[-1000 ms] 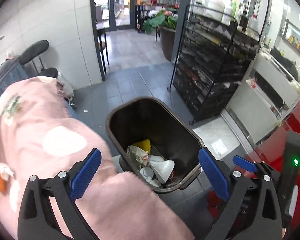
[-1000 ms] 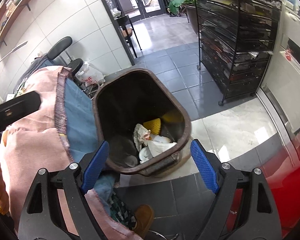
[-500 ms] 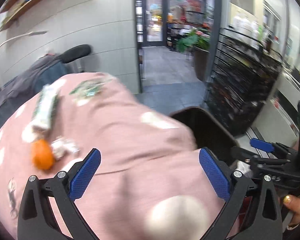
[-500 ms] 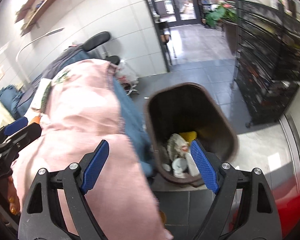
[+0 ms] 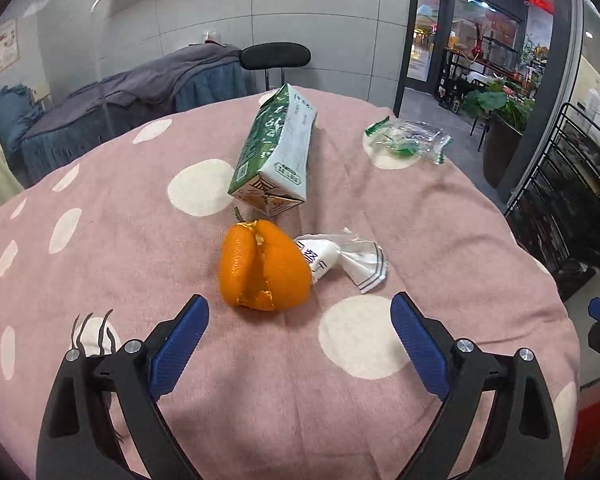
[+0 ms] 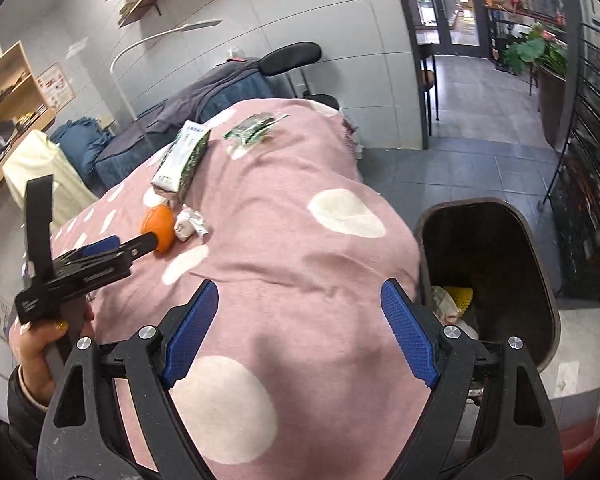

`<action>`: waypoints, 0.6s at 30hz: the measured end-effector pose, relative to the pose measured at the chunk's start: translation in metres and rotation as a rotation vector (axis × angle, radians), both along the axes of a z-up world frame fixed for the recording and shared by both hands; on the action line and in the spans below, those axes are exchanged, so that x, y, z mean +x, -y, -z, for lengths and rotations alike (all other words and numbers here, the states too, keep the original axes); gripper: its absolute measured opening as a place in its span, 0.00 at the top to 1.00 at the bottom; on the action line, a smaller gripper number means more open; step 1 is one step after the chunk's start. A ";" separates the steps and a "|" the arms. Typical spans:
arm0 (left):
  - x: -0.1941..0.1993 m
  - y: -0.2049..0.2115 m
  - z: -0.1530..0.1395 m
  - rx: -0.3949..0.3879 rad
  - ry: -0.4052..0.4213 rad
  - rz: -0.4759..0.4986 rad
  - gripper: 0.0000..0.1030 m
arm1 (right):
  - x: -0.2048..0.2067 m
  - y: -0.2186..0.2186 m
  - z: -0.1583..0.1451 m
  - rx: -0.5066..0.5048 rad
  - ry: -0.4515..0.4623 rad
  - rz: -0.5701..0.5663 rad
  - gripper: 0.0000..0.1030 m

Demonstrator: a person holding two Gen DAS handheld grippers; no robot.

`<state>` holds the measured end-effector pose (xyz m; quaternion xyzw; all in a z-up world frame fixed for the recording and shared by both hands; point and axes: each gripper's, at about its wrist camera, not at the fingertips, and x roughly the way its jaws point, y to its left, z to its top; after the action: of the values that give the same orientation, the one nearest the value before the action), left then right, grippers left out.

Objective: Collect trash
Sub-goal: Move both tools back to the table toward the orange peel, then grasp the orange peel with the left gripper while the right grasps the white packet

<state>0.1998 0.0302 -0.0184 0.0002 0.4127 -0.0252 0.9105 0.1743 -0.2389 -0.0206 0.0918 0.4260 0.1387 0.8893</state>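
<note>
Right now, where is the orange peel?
In the left wrist view the orange peel lies on the pink tablecloth, just ahead of the open left gripper, touching the white wrapper and near the carton.

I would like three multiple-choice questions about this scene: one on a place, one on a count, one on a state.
1. Where does the white wrapper lie?
A. inside the bin
B. beside the orange peel, to the right in the left wrist view
C. on top of the carton

2. How many trash pieces lie on the pink cloth?
A. two
B. four
C. six

3. How is the left gripper?
A. open and empty
B. shut on the peel
C. shut on the carton

Answers:
1 B: it touches the orange peel.
2 B: peel, white wrapper, carton and clear wrapper.
3 A: its blue pads stand wide apart, with nothing between them.
</note>
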 end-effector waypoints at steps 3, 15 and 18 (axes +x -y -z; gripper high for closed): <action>0.015 -0.007 0.004 0.021 -0.028 0.000 0.17 | 0.003 -0.013 -0.001 -0.009 -0.003 -0.026 0.20; 0.038 -0.041 0.020 -0.162 -0.145 -0.019 0.58 | 0.021 -0.050 -0.004 -0.062 -0.019 -0.094 0.20; 0.026 -0.051 0.015 -0.211 -0.114 -0.028 0.62 | 0.038 -0.072 -0.002 -0.089 -0.043 -0.150 0.20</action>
<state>0.2262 0.0809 -0.0330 -0.1031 0.4590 -0.0556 0.8807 0.2118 -0.1671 -0.0184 0.0230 0.4564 0.1840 0.8703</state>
